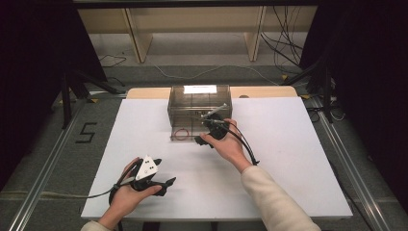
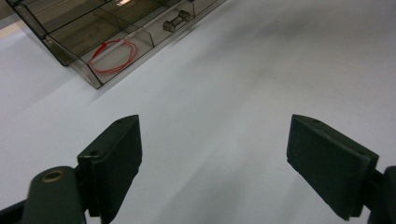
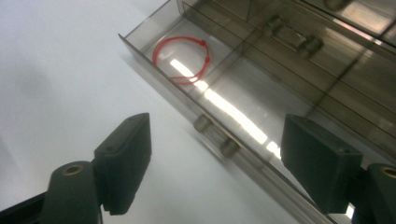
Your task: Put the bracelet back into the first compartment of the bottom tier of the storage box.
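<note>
A clear plastic box (image 1: 199, 107) with drawers sits at the far middle of the white table (image 1: 288, 168). Its bottom drawer (image 3: 243, 116) is pulled out toward the person. The right claw (image 1: 204, 136) is held by the right hand (image 1: 230, 147) just in front of this drawer. Its 2 black jaws are wide apart and hold nothing. In the right gripper view, the front wall of the drawer runs across between the jaws, and the small handle (image 3: 216, 136) on that wall sits just ahead of the gap, closer to the left jaw. A red string loop (image 3: 183, 59) lies flat in the end part of the drawer, farther ahead of this claw and to the left of its jaws. The next part of the drawer, straight ahead of the claw, looks bare and shiny. The left claw (image 1: 166, 185) is held by the left hand (image 1: 126, 195) low over the table, near the person and well apart from the box. Its 2 jaws are also wide apart, with bare white table between them. In the left gripper view, the red string loop (image 2: 113, 56) and the drawer (image 2: 100, 51) sit far ahead and to the left of this claw. A cable (image 1: 67, 195) trails from the left claw off the left side of the table.
</note>
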Demonstrator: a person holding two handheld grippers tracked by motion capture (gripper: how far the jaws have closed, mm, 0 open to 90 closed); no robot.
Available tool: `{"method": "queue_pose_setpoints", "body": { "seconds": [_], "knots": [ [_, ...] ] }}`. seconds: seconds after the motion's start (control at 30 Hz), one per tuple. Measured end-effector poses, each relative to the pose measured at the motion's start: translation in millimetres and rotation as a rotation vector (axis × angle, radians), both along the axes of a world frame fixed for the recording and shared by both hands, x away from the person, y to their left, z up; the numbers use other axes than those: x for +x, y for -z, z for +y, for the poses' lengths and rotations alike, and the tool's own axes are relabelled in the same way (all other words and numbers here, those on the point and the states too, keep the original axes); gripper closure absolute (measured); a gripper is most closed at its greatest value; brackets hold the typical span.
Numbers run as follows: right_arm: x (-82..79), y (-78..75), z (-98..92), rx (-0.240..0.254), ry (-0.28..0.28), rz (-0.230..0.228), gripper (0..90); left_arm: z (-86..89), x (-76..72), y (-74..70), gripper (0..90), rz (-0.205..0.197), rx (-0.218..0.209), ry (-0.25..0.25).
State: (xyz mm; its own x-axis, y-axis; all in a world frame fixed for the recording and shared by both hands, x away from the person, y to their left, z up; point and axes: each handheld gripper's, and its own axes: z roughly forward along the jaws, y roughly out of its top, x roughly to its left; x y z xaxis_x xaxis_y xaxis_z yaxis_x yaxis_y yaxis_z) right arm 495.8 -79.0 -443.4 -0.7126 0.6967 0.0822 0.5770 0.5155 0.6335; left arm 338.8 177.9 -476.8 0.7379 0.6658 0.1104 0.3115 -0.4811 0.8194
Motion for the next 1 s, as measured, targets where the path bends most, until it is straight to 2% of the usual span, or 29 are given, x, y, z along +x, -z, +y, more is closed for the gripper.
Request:
{"method": "queue_pose_setpoints", "body": {
  "seconds": [0.1, 0.37, 0.7, 0.9, 1.0],
  "knots": [
    [-2.4, -0.7, -9.1, 0.004, -0.003, 0.004, 20.7, 0.2, 0.1, 0.0, 18.0, 0.000, 0.000, -0.002],
    [-9.3, -2.5, -35.5, 0.005, 0.013, 0.002, 20.3, 0.2, 0.2, 0.4, 18.0, 0.001, -0.001, -0.006],
    [-23.8, -7.3, -69.8, 0.040, 0.031, 0.001, 20.2, 0.7, 1.0, 0.8, 17.9, 0.003, 0.002, -0.010],
    [-36.2, -7.0, -97.3, 0.086, 0.045, 0.016, 20.2, 1.3, 1.3, 1.1, 17.9, 0.002, 0.001, -0.017],
    [-45.3, -6.0, -111.6, 0.108, 0.049, 0.005, 20.3, 1.3, 1.5, 1.2, 18.0, 0.003, 0.001, -0.018]
  ]
}}
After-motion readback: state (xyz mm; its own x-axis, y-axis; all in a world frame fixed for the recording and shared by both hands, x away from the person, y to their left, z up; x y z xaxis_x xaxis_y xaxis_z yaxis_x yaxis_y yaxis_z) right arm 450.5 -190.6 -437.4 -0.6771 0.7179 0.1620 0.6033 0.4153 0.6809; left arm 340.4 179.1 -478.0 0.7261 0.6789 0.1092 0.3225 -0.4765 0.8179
